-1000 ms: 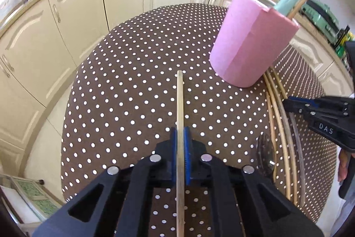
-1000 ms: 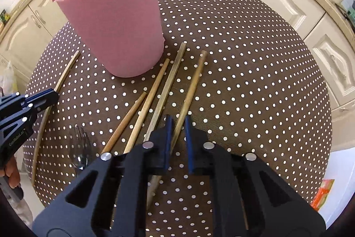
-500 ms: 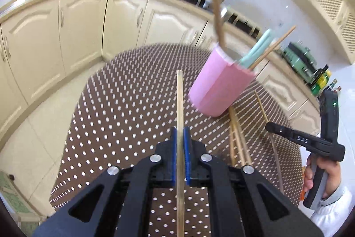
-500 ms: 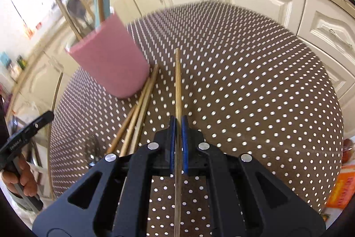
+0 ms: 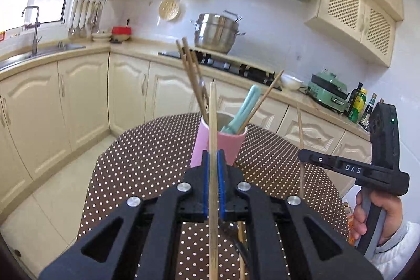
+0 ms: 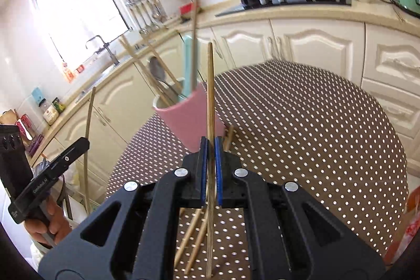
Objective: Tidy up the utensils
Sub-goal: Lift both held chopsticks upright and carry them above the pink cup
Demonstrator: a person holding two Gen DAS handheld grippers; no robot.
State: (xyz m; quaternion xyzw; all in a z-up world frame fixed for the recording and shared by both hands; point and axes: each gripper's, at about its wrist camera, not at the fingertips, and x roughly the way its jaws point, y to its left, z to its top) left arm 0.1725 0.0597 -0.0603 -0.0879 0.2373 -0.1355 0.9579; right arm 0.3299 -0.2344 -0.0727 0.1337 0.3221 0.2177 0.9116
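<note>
A: Both are carrying a stick. The left gripper (image 5: 213, 175) is pinching one bamboo chopstick (image 5: 213, 122) upright, and the right gripper (image 6: 210, 164) is pinching another chopstick (image 6: 210, 96), with both tips pointing toward the pink cup (image 5: 219, 146).

B: And the cup is standing on the polka-dot surface (image 6: 302, 122), already crowded with chopsticks, a spoon and a teal handle (image 5: 242, 109).

A: So I'd say the trick is taking turns: tilting one stick over the rim, aiming at a gap, then loosening the grip only once the tip is inside.

B: Agreed. Going in gently matters, because that cup looks light and could be tipping. More chopsticks (image 6: 194, 240) are lying beside it.
</note>
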